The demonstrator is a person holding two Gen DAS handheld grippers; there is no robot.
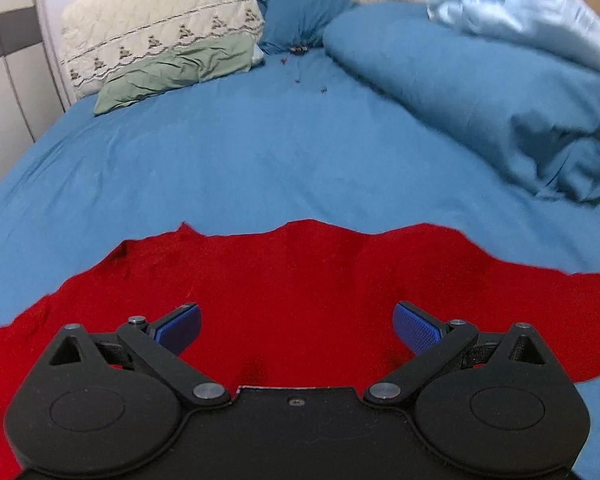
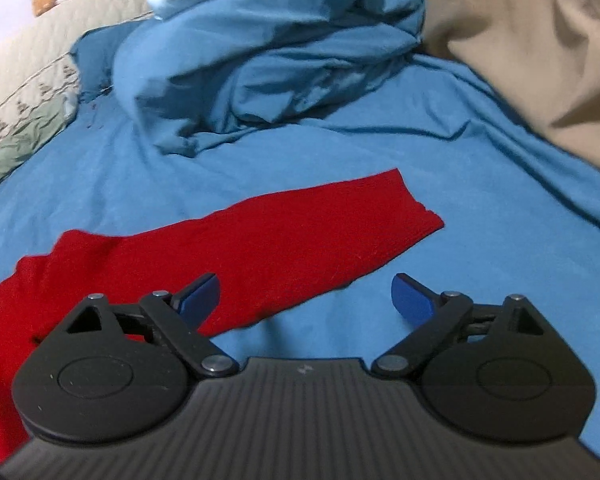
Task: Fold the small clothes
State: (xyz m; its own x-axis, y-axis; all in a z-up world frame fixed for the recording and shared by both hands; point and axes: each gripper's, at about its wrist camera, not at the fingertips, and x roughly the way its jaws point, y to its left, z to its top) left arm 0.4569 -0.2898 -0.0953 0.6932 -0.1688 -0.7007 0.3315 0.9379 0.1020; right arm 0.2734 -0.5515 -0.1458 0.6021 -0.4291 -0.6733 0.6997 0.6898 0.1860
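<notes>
Red garment (image 1: 300,280) flat on blue bed (image 1: 260,152), sleeve (image 2: 300,232) long axis pointing far right. Left hand-held gripper (image 1: 297,326) wide apart above it; right hand-held gripper (image 2: 305,299) wide, holding nothing.

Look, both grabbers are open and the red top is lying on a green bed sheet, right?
Not quite: the sheet is blue, not green, as the right wrist view shows. The rest holds: the left gripper and right gripper are both open, and the red top lies on it.
</notes>
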